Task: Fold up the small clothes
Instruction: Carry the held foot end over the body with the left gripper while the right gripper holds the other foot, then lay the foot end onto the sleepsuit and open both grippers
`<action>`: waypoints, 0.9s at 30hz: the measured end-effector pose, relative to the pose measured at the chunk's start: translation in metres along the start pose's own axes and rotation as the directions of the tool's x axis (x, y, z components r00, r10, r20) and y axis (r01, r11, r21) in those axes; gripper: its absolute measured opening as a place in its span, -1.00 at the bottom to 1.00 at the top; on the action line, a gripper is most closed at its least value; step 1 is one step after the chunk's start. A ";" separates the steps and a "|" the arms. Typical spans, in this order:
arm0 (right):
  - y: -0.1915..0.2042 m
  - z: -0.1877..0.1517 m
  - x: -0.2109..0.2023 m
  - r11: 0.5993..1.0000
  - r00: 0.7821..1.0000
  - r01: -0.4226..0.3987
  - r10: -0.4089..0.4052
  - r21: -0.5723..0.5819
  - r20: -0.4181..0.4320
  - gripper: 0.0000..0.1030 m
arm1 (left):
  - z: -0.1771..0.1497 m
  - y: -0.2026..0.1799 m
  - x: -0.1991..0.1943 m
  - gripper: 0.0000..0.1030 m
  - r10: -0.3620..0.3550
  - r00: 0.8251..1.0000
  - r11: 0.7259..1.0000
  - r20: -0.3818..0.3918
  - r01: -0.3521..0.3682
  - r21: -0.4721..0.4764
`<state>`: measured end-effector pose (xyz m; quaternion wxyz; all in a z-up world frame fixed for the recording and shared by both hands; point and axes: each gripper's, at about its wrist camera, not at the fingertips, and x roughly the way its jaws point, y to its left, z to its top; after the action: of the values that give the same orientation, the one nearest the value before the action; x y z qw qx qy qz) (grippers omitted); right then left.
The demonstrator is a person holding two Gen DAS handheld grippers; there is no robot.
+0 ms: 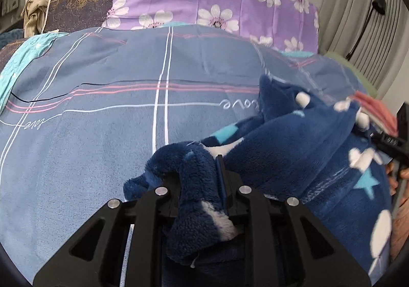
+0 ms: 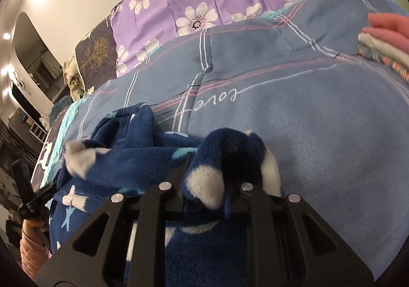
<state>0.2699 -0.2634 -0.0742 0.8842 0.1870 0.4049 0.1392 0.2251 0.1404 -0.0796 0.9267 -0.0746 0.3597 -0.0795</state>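
fleece garment (image 1: 294,149) bunched between both jaws

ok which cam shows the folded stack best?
Right wrist: the stack sits at the right edge on the blue sheet, with pink, cream and patterned layers distinct. Left wrist shows only a blurred pink sliver behind the fleece.

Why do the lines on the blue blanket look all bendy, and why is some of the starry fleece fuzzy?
In both wrist views the fisheye lens bows the blue blanket and its stripes and leaves dark corners. In the left wrist view the starry fleece smears on the right, near the right tongs. In the right wrist view ceiling lights glare at the left edge.
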 end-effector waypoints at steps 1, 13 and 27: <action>0.000 0.001 -0.001 1.000 1.000 -0.005 0.005 -0.005 0.000 -0.61 | 0.000 0.000 -0.002 -0.57 -0.002 1.000 1.000 0.005 0.002 0.004; 0.020 0.037 -0.019 0.994 0.993 -0.110 0.110 -0.006 0.045 -0.11 | 0.032 0.018 -0.018 -0.56 -0.092 0.995 0.987 0.045 0.097 -0.129; -0.007 0.043 -0.033 0.971 0.996 0.092 -0.088 -0.222 0.027 0.57 | 0.008 0.031 -0.089 0.52 0.008 0.991 0.999 0.133 -0.015 0.050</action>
<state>0.2826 -0.2920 -0.0301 0.9084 0.0692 0.3871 0.1420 0.1681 0.1889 -0.0217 0.9507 -0.0540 0.2953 -0.0781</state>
